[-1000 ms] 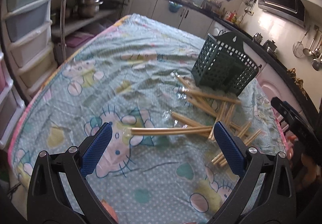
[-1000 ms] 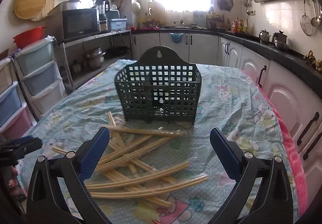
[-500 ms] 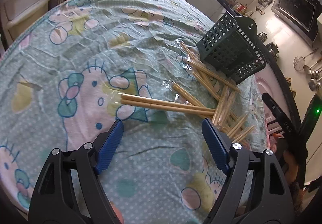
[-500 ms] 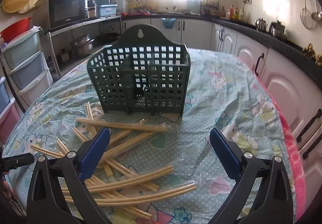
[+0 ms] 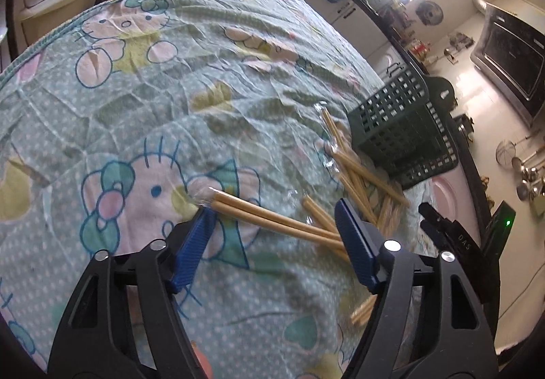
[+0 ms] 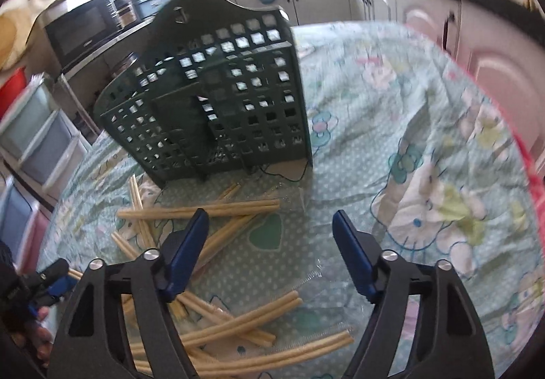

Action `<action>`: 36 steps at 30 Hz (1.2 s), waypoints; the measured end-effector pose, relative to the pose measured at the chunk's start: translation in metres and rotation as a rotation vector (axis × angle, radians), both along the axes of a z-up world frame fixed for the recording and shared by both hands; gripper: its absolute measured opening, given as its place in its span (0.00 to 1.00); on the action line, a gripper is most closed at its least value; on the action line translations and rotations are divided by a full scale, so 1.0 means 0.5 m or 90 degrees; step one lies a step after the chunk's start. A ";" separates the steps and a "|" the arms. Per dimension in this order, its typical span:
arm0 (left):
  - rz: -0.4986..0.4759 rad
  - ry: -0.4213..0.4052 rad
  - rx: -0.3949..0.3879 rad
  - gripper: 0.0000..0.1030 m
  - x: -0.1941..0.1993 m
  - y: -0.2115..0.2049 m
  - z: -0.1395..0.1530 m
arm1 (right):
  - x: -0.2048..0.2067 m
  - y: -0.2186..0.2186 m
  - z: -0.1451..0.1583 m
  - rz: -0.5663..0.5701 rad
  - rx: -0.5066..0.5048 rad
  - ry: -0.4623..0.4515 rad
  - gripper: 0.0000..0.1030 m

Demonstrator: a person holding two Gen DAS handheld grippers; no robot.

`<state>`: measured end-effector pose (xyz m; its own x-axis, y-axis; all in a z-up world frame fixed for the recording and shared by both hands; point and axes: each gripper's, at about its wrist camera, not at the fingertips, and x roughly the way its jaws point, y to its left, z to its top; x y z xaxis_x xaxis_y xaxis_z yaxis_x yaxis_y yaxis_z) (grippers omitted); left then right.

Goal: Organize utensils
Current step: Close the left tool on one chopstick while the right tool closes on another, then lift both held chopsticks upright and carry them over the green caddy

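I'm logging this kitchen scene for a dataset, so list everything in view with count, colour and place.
chopstick pairs: many, pale bamboo, clear wrappers, scattered before the holder
utensil holder: one, dark green lattice, upright on the table
tablecloth: one, teal cartoon print, covering the table
microwave: one, black, back shelf
drawer unit: one, pastel, beside the table
left gripper: black, blue pads, closing around one pair
right gripper: same, closing, nothing gripped

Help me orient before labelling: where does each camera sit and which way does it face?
Left wrist: on the left gripper, angled down at a chopstick pair between its closing jaws.
Right wrist: on the right gripper, jaws closing, facing the green basket; a hand at the left edge.
Shared: basket, chopsticks, tablecloth.
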<state>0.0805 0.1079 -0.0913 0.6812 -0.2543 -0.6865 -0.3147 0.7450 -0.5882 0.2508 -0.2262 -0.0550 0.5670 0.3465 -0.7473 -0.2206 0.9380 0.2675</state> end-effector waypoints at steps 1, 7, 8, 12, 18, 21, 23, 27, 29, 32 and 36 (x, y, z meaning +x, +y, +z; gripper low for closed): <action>0.004 -0.001 -0.001 0.58 0.002 0.004 -0.001 | 0.008 -0.004 -0.006 -0.004 0.011 0.011 0.60; 0.017 -0.007 0.007 0.49 0.018 0.018 -0.004 | 0.037 -0.021 -0.028 -0.011 0.074 0.056 0.45; 0.020 -0.007 0.010 0.47 0.020 0.021 -0.005 | 0.038 -0.021 -0.029 -0.011 0.077 0.057 0.42; 0.028 -0.008 0.017 0.34 0.024 0.030 -0.010 | 0.042 -0.023 -0.033 -0.013 0.097 0.058 0.34; 0.033 -0.009 0.022 0.22 0.026 0.042 -0.015 | 0.047 -0.026 -0.037 -0.012 0.117 0.055 0.13; 0.033 -0.012 0.016 0.18 0.026 0.050 -0.016 | 0.048 -0.027 -0.030 -0.003 0.123 0.045 0.05; 0.033 -0.015 0.011 0.16 0.026 0.056 -0.015 | 0.046 -0.028 -0.021 0.004 0.123 0.032 0.04; 0.030 -0.034 0.005 0.12 0.022 0.067 -0.003 | 0.036 -0.022 0.004 0.025 0.116 0.000 0.03; 0.026 -0.052 0.007 0.11 0.020 0.071 0.010 | 0.028 -0.018 0.022 0.038 0.107 -0.018 0.03; 0.018 -0.083 0.021 0.09 0.019 0.072 0.037 | 0.014 -0.006 0.048 0.061 0.093 -0.046 0.02; 0.008 -0.128 0.056 0.07 0.022 0.072 0.090 | -0.008 0.017 0.089 0.099 0.069 -0.088 0.02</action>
